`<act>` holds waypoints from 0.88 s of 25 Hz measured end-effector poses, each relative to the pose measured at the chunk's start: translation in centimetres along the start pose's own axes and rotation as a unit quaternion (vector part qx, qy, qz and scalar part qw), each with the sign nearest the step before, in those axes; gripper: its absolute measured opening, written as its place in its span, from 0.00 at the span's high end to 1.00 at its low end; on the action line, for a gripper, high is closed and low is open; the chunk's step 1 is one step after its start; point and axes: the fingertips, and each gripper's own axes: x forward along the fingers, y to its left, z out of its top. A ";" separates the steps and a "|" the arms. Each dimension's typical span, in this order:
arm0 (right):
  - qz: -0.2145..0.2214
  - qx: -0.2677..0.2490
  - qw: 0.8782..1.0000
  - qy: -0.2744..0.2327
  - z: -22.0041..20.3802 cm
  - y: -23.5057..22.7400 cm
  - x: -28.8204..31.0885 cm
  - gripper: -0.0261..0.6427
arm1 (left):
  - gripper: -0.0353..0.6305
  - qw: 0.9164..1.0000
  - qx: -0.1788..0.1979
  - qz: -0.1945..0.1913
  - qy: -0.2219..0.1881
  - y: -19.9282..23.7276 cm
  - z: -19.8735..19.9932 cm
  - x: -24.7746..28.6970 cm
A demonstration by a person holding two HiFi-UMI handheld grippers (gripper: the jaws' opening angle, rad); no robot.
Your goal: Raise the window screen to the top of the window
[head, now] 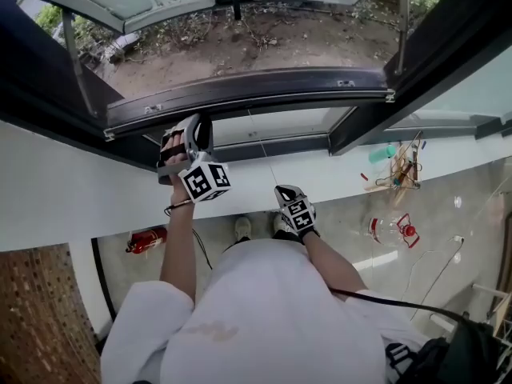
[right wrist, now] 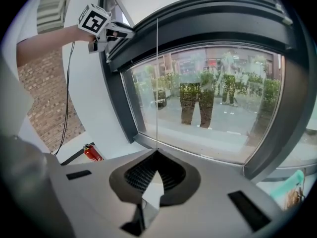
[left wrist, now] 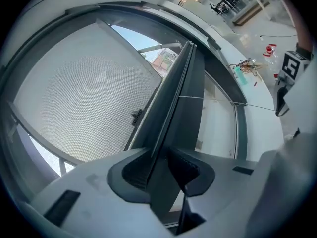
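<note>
Item: window screen (left wrist: 84, 93), grey mesh. In the left gripper view it fills the upper window opening, right down to a dark bar (left wrist: 173, 108). This bar runs across the window above the lower glass pane (right wrist: 203, 98). Nothing of the screen is gathered at the top

Left tool (head: 198, 130): raised to the left end of the dark bar (head: 248, 94). Its own view shows the jaws (left wrist: 161, 167) standing apart with the bar's edge passing between the pads. The grip looks loose rather than clamped

Right tool (head: 286, 192): held lower, in front of the person's body and well apart from the left tool. Its jaws (right wrist: 156, 175) are closed together on a thin cord (right wrist: 157, 83). The cord rises taut and straight from the pads to the dark bar (right wrist: 198, 19)

Surroundings:
- a white wall below the window
- a red fire extinguisher (head: 146, 241) on the floor at lower left, also seen from the right tool (right wrist: 91, 152)
- a brick surface (head: 40, 318) at the left edge
- bare soil and weeds outside
</note>
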 end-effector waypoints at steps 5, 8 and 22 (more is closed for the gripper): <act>-0.014 -0.010 1.000 -0.007 -0.2 0.2 -1.3 0.96 | 0.82 0.997 0.057 0.002 0.053 -0.2 0.0 0.1; -0.013 -0.009 1.000 -0.014 -0.2 0.5 -1.3 0.96 | 0.83 0.997 0.051 0.016 0.058 0.0 0.1 0.3; -0.015 0.009 1.000 -0.003 -0.5 0.7 -2.9 0.96 | 0.84 0.999 0.010 0.014 0.048 -0.3 0.3 0.5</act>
